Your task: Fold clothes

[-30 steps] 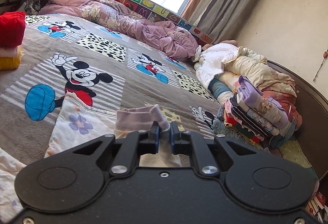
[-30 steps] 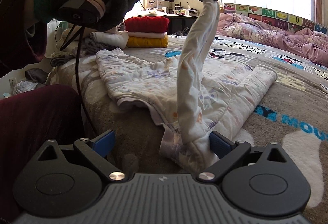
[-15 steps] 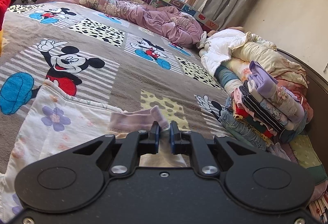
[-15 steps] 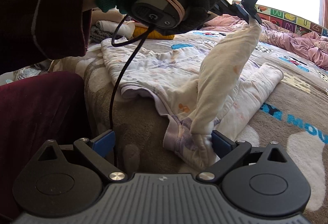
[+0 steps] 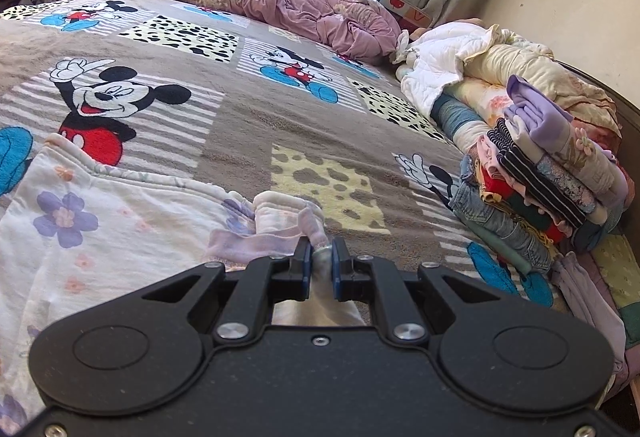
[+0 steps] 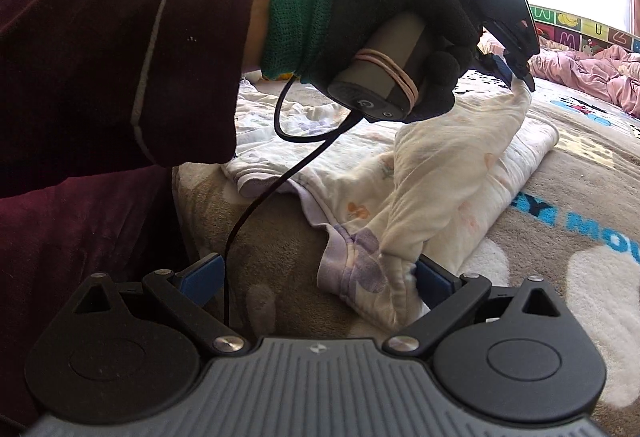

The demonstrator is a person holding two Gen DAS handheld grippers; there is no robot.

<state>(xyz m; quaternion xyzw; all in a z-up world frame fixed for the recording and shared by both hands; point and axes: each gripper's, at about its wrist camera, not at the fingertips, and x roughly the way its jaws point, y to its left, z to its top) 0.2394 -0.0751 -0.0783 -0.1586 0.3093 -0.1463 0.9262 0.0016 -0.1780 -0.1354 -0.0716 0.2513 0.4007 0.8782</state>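
While the cartoon-mouse bedspread (image 5: 240,141) is stretching across the whole bed, a rumpled pink duvet (image 5: 280,1) is lying along its far side under the window and a stack of folded clothes (image 5: 560,173) is leaning against the wall side. Nearer the person, the white floral garment (image 6: 452,173) is lying spread on the bedspread at the bed's near edge, its body flat and one sleeve (image 6: 460,141) rising from it in a slanted band. A dark red sleeve (image 6: 120,57) is reaching in from the left of the right wrist view, ending in a left hand (image 6: 400,33) in a black glove with a green cuff; the hand is wrapped around the grey handle of the left gripper (image 5: 319,253), the wrist is bent, the tool is angled downward over the garment, and a black cable (image 6: 256,205) is hanging from the handle's end. The left tongs are closed almost fully, their blue pads pinching the purple-trimmed cuff (image 5: 308,225) at the sleeve's end, so that the sleeve is hanging taut between the pads and the garment's body. The right gripper (image 6: 316,277) is sitting low at the bed's edge with its jaws spread wide and gripping nothing; the garment's purple-flowered corner (image 6: 364,269) is lying between them and is resting against the right-hand pad (image 6: 432,279), while the left-hand pad is standing clear of the cloth.
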